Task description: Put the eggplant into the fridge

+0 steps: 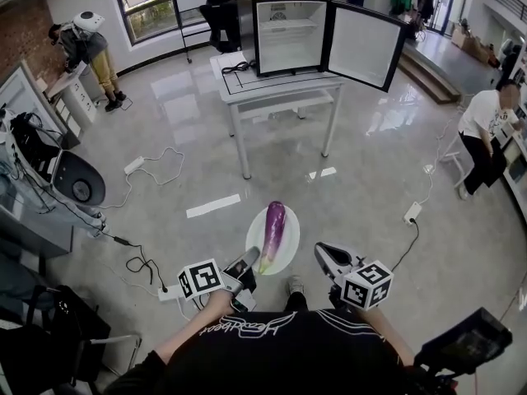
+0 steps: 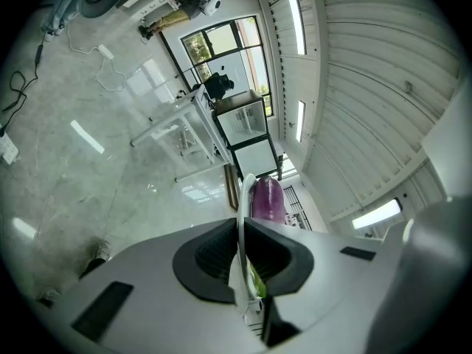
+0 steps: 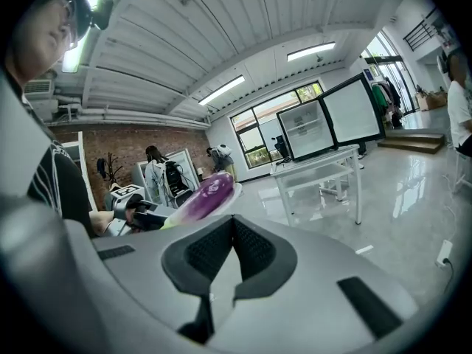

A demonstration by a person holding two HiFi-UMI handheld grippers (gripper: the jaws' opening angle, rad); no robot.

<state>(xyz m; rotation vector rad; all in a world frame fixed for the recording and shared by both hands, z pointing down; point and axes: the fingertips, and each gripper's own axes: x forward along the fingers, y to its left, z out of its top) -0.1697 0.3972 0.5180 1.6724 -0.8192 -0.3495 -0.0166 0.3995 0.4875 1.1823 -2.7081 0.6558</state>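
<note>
Gloss on floor and eggplant, matt plastic on the tools.
The eggplant [image 1: 274,225] has a smooth, shiny purple skin; the plate [image 1: 292,239] under it is smooth white with a glazed look. The floor [image 1: 370,171] is polished grey and mirror-glossy. The left gripper [image 2: 240,223] and right gripper [image 3: 231,221] have matt grey plastic shells, with black ribbed lining on the jaws. The counter [image 1: 280,85] looks like white painted metal. The fridge [image 1: 290,35] is black-framed and smooth white inside. The brick wall [image 1: 20,31] is rough.
</note>
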